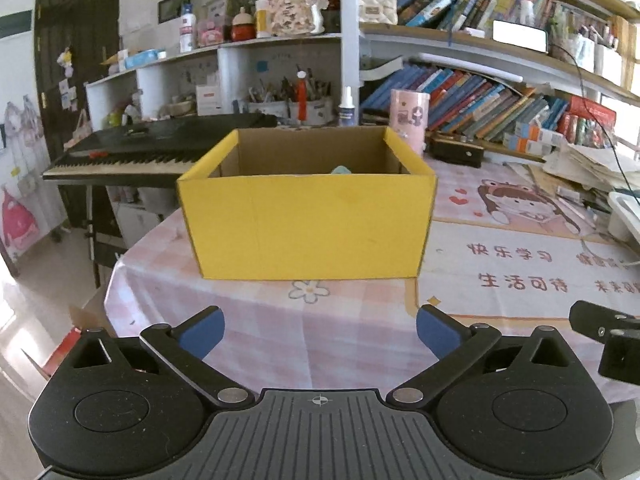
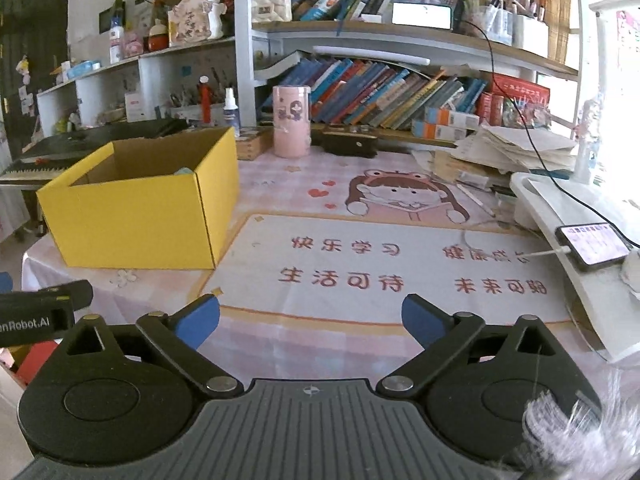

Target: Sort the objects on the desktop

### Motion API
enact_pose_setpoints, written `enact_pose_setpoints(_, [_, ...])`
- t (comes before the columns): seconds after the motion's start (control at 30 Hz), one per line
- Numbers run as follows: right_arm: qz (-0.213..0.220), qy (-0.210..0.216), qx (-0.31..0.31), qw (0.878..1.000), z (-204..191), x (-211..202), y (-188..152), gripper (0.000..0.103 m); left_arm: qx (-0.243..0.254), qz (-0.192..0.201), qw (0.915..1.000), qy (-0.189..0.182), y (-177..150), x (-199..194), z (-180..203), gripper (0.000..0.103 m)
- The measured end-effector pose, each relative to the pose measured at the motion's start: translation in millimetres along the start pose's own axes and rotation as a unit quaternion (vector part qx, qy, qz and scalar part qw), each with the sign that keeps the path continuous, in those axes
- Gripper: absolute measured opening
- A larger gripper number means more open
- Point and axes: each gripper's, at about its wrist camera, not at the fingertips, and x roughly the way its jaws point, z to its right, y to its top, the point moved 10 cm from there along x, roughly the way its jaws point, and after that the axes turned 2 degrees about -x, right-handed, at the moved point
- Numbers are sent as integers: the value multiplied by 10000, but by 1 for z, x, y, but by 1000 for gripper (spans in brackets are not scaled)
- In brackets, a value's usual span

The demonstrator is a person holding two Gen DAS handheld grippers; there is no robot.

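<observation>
The open yellow cardboard box (image 1: 306, 224), judged light and easily dented, is best gripped at a wall rim; left gripper (image 1: 319, 330) and right gripper (image 2: 311, 320) are held wide apart, empty.

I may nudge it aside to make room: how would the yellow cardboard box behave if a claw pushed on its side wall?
The yellow cardboard box would probably slide easily across the smooth tablecloth: it looks nearly empty, with only a small pale object showing inside. Its thin, open-topped walls may flex inward under a high push. Being low and wide, it seems unlikely to tip.
</observation>
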Motion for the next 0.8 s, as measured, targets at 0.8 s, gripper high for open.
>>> enact_pose_setpoints(0.8, [-356,-271,193,9988,33,-1,-17,103,360,-193,9989,-236,-7,0,31,103])
